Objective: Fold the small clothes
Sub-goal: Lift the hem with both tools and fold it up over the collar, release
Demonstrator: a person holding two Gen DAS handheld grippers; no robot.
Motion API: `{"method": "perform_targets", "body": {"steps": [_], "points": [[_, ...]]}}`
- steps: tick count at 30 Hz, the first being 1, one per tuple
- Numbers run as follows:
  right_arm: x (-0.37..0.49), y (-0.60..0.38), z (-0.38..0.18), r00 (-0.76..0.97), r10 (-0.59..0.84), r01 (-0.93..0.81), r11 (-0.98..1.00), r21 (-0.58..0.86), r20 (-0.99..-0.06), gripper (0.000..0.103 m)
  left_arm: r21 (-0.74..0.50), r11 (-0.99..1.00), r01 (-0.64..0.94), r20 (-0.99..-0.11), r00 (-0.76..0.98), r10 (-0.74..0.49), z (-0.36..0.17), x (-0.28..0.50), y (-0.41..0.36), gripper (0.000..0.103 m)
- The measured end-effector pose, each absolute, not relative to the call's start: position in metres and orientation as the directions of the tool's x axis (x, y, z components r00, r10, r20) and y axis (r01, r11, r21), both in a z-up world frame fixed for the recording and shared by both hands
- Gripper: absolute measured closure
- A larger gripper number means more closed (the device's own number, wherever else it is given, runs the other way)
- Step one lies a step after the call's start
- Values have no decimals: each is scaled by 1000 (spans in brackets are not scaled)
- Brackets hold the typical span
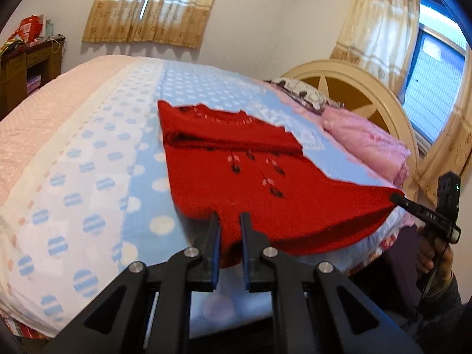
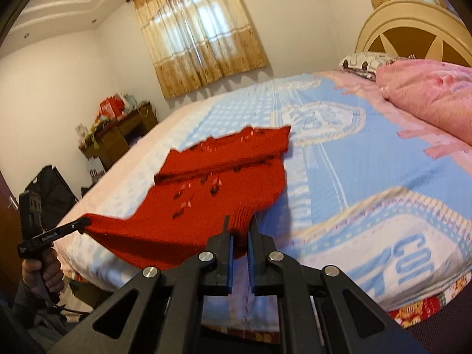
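Note:
A small red knitted sweater (image 1: 236,174) with dark leaf patterns lies on the blue and white bed cover, its sleeves folded across the chest. My left gripper (image 1: 229,221) is shut on the hem's near left corner. My right gripper (image 2: 239,224) is shut on the hem's other corner; it also shows in the left wrist view (image 1: 396,198) at the right. The left gripper shows in the right wrist view (image 2: 84,222) at the left. Both hold the hem lifted and stretched just above the bed's near edge. The sweater (image 2: 218,183) sags between them.
The bed cover (image 1: 97,177) spreads wide to the left and beyond the sweater. A pink pillow (image 1: 365,144) and a cream headboard (image 1: 348,73) lie to the right. A wooden desk (image 1: 26,65) with clutter stands at the far left wall. Curtained windows are behind.

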State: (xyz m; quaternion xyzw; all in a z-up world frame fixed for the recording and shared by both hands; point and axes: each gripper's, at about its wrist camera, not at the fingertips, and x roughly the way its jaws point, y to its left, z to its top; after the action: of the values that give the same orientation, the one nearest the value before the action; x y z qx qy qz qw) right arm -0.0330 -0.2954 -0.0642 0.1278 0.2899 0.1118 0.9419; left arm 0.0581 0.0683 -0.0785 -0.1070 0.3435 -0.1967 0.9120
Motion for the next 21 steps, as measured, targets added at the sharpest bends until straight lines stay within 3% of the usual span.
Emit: {"method": "perform_targets", "body": {"steps": [8,21], "points": [[-9,-290,-41,834,295,-153,936,318,-466,96,-296,910,290,-561,718,-411,-62,84,66,97],[58,-290,6,869,308,-166,919,358,-387,96,-349,898,267,-520,742,-423,-30,137,71,97]]}}
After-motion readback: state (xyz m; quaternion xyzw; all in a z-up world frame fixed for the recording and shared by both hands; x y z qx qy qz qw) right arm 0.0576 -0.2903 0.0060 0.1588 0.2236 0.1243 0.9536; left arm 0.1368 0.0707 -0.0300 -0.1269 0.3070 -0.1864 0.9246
